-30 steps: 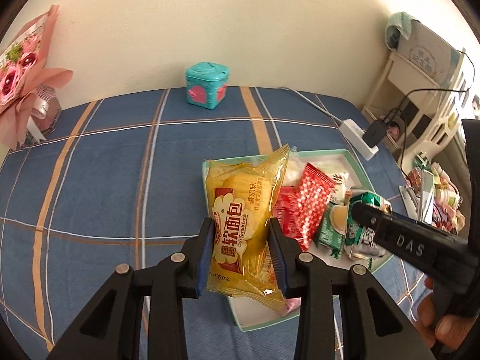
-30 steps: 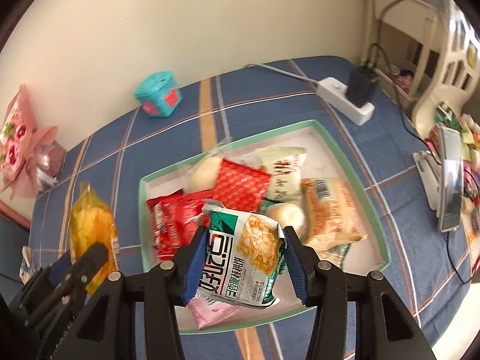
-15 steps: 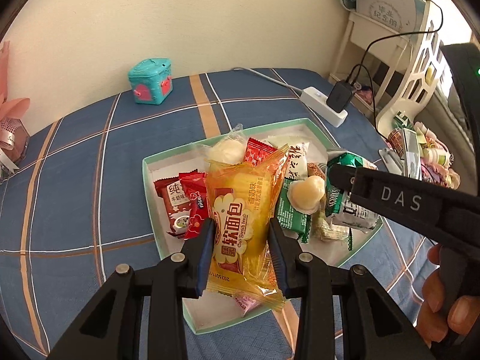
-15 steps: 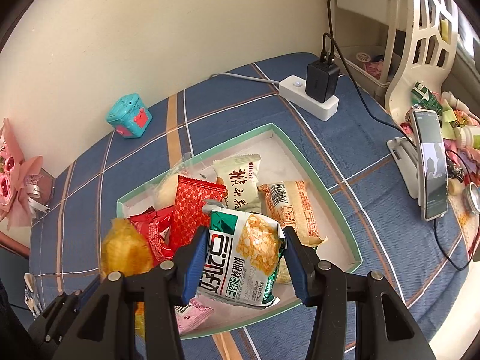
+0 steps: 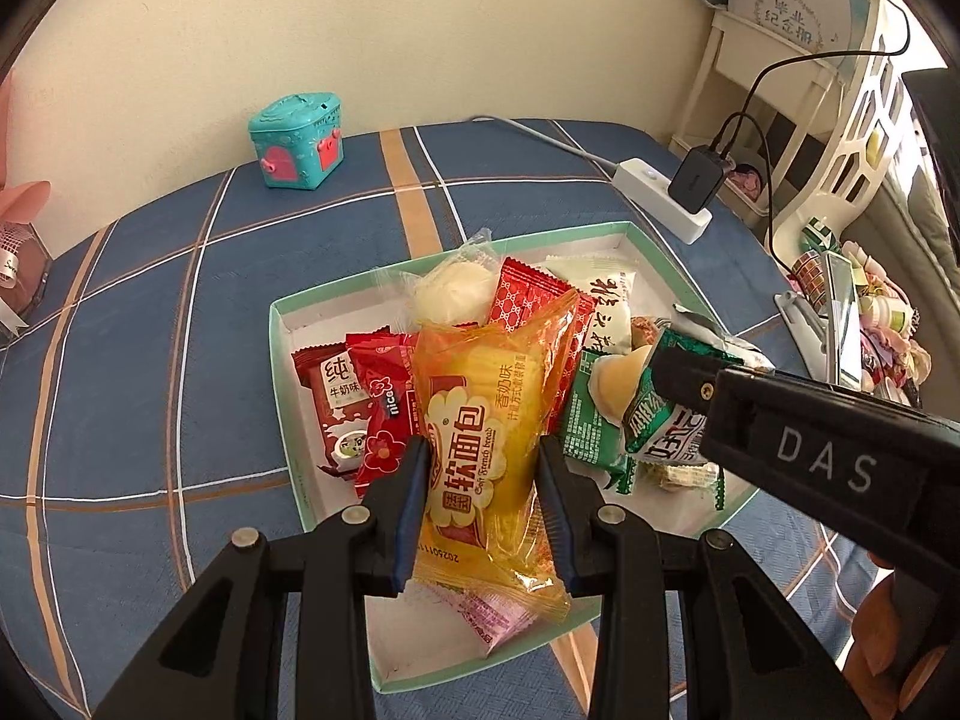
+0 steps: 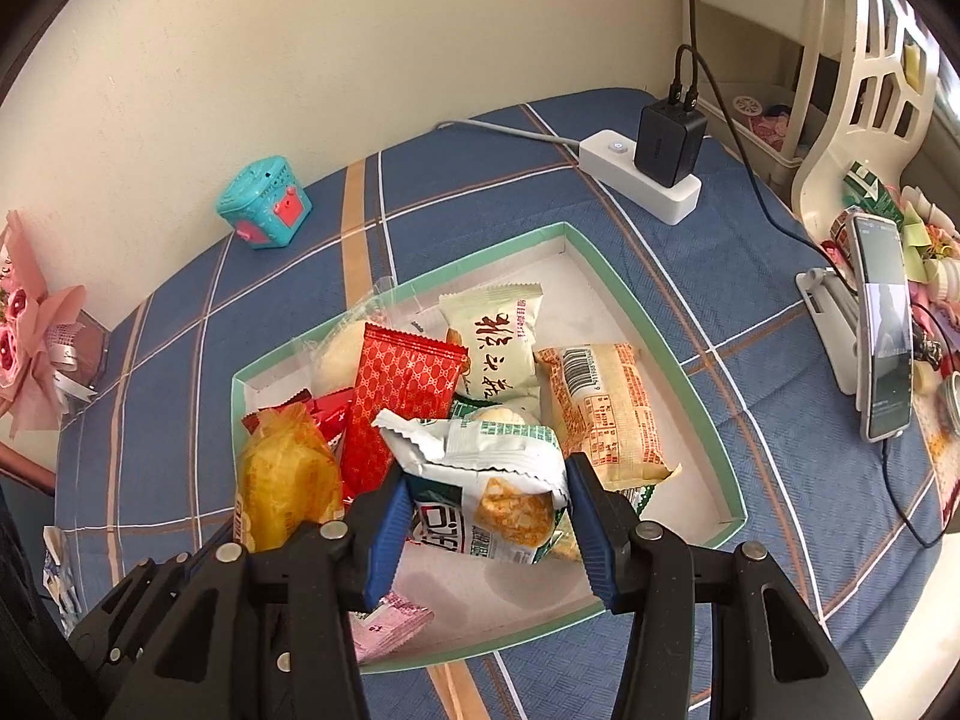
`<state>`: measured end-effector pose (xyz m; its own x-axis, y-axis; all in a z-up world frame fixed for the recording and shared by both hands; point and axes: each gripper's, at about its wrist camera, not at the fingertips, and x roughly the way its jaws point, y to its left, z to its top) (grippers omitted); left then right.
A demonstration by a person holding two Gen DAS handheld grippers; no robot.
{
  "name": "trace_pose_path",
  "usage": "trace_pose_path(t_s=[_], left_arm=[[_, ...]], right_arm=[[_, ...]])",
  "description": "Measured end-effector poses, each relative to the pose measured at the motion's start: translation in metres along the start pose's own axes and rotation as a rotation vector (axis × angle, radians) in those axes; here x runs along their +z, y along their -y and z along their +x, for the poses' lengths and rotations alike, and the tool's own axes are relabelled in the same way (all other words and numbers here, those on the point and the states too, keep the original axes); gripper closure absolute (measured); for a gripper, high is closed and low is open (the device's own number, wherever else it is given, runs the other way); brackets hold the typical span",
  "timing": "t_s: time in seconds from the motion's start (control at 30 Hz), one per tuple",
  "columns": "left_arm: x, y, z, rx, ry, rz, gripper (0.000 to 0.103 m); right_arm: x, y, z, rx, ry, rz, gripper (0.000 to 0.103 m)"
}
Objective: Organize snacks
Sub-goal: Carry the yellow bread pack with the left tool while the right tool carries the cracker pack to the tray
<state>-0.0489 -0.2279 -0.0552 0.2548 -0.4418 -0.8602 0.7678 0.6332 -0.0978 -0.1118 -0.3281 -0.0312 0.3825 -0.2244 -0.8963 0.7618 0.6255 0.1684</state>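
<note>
A mint-rimmed white tray [image 5: 277,372] on the blue plaid cloth holds several snack packets. My left gripper [image 5: 482,498] is shut on a yellow bread packet [image 5: 480,396], which hangs over the tray's near left part above red packets [image 5: 360,396]. My right gripper [image 6: 487,516] is shut on a green-and-white snack bag [image 6: 486,480] over the tray's front. In the left wrist view that bag [image 5: 654,420] shows at the right, in the other black gripper. The yellow packet [image 6: 282,480] appears at lower left in the right wrist view. A pink packet [image 6: 390,624] lies under the grippers.
A teal toy box [image 5: 297,141] stands by the wall. A white power strip with a black charger [image 6: 660,150] lies behind the tray. To the right are a phone on a stand [image 6: 882,348] and a white chair. A pink bouquet [image 6: 24,324] sits far left.
My left gripper has carried the yellow packet from over the cloth to the right and down, over the tray. The right gripper kept its bag over the tray's front.
</note>
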Motion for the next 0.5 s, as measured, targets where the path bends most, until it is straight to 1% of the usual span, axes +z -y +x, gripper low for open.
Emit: trace_pose_path(t_s=[0.4,0.5], left_arm=[[0.001,0.007,0.011,0.006,-0.008,0.038,0.065],[0.001,0.008,0.013,0.005,-0.012,0.04,0.064]], right_arm=[[-0.004,-0.003,0.028,-0.019,-0.079,-0.019,0.05],[-0.004,-0.003,0.032,-0.018,-0.079,-0.019,0.05]])
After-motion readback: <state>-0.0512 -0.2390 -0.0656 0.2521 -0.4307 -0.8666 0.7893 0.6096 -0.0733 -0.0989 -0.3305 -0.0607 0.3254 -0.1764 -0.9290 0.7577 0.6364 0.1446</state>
